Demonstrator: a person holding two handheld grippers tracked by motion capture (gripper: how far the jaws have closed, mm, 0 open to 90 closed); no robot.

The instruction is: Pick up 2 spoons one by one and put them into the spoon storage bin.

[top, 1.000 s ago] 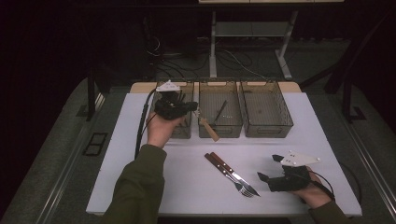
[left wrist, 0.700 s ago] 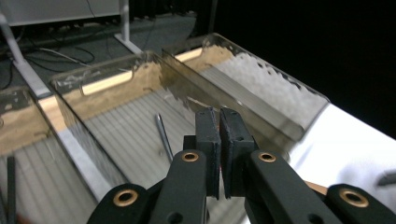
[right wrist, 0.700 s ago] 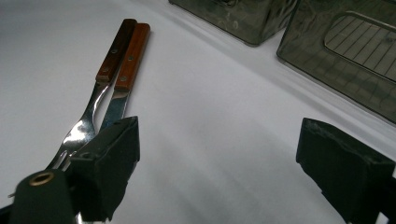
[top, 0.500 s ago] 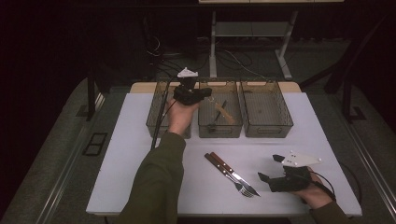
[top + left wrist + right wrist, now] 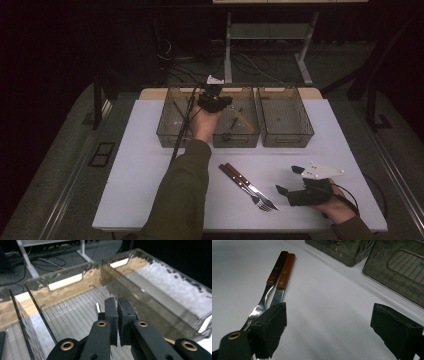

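- Left gripper [image 5: 215,101] hangs over the middle bin [image 5: 247,131], arm stretched forward, jaws pressed together on nothing.
- Right gripper [image 5: 292,184] rests on the table [image 5: 130,175], jaws spread.
- Fork [image 5: 265,293] and knife [image 5: 281,283], wood-handled, lie side by side just beside it.

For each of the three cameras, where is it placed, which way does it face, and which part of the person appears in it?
High view: above the person's side, facing forward and down on the white table; both forearms, left tongs, right tongs.
Left gripper view: rides the left tongs, shut, over the middle clear plastic bin.
Right gripper view: rides the open right tongs, low over the table, facing the wooden-handled fork and wooden-handled knife.
Shared: the high and right gripper views both show this cutlery.
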